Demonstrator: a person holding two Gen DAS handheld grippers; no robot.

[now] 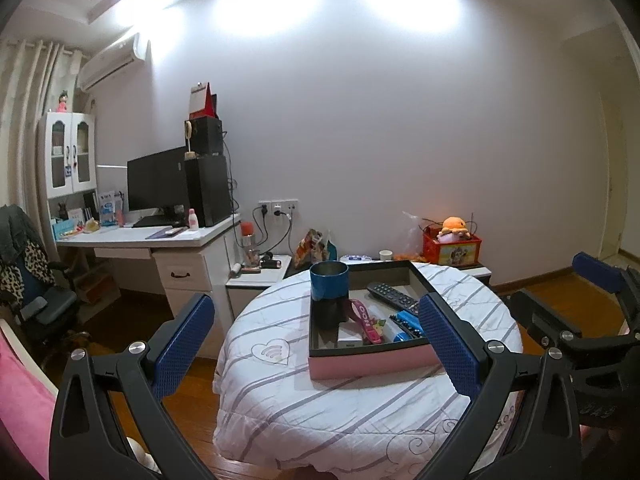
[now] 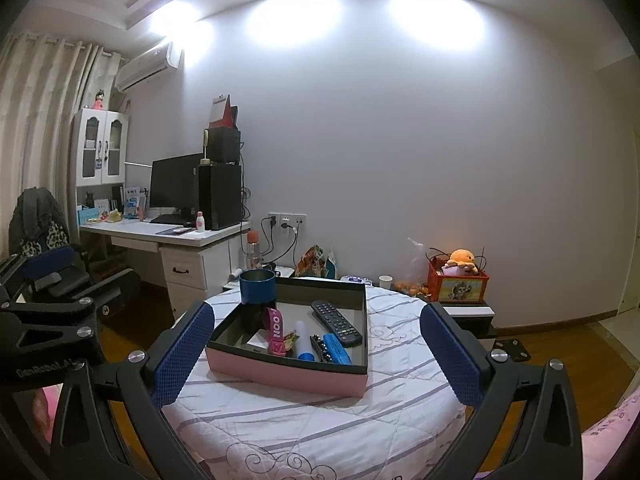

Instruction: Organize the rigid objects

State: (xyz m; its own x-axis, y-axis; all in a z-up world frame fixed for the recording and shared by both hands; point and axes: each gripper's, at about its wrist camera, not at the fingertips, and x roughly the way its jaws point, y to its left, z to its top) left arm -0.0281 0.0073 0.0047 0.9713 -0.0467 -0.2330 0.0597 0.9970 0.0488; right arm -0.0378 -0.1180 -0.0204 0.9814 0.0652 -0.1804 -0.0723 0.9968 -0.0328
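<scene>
A pink box (image 1: 372,364) with a dark inside stands on a round table with a striped white cloth (image 1: 320,412). In it are a blue cup (image 1: 329,280), a black remote (image 1: 394,294), a pink strap (image 1: 366,318), a white tube with a blue cap (image 2: 303,340) and a blue case (image 2: 336,350). The box also shows in the right wrist view (image 2: 288,374). My left gripper (image 1: 318,344) is open and empty, held back from the box. My right gripper (image 2: 316,356) is open and empty, also held back.
A white desk (image 1: 160,240) with a monitor and black tower stands at the left, with an office chair (image 1: 36,300) beside it. A low cabinet (image 1: 256,280) sits behind the table. A red box with an orange plush (image 1: 454,242) is at the back right.
</scene>
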